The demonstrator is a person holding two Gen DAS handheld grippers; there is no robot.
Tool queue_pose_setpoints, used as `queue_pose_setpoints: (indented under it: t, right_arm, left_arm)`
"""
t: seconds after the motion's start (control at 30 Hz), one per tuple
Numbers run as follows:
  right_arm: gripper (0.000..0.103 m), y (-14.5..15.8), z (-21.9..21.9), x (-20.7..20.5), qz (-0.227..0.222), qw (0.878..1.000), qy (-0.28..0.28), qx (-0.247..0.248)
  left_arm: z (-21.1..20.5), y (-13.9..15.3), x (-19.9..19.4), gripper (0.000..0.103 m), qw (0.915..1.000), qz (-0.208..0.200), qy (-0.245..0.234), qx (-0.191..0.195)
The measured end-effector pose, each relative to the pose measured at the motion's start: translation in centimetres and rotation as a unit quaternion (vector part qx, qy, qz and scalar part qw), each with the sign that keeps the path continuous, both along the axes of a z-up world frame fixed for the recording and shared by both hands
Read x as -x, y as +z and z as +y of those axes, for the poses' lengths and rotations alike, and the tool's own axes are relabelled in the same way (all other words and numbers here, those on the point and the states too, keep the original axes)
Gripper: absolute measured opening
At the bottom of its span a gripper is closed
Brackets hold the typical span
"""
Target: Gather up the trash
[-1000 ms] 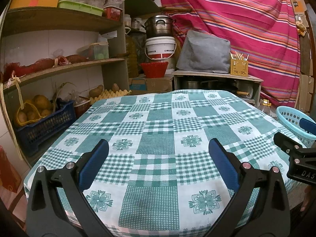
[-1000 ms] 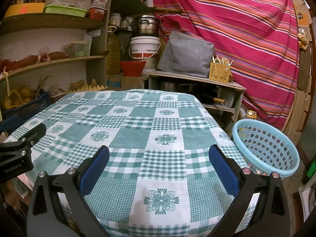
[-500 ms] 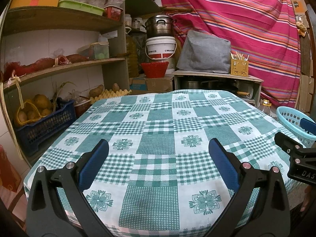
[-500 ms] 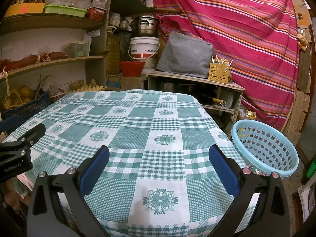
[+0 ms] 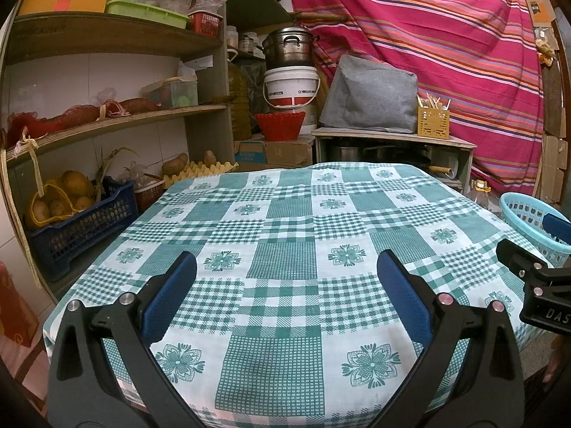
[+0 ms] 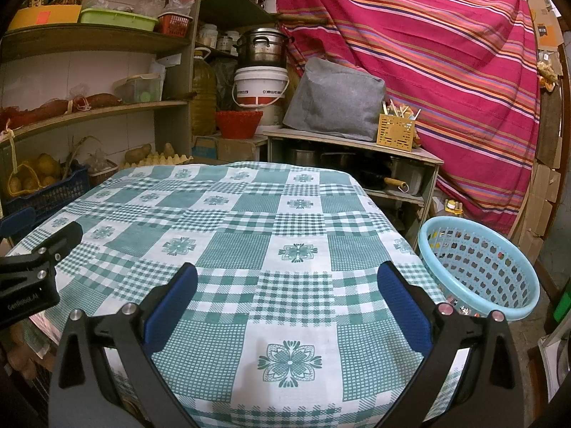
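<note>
Trash, small colourful scraps, lies in the light-blue plastic basket [image 6: 480,267] just beside the table's right edge. We hold our left gripper [image 5: 285,297] and right gripper [image 6: 285,299] spread wide, empty, above the green checked tablecloth [image 6: 249,221].

home pantry-kitchen | shelves [image 5: 117,121] with potatoes [image 5: 75,183] | stacked cooking pot [image 5: 289,51] and bucket [image 5: 291,87] | checked cloth on tabletop [image 5: 285,235] | striped curtain [image 5: 446,35]
</note>
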State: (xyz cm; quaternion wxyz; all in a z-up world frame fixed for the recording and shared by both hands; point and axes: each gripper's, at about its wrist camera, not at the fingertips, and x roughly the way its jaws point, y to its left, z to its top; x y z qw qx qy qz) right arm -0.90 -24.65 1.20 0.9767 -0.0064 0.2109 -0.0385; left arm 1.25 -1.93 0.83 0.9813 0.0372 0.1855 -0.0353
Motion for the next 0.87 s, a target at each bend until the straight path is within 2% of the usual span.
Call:
queue_pose_setpoints:
  t: [0.87]
  right_arm:
    - [0.098, -0.1, -0.4, -0.19, 0.006, 1.0, -0.002, -0.001]
  left_arm:
    - [0.5, 0.0, 0.04, 0.098, 1.0, -0.001, 0.003, 0.001]
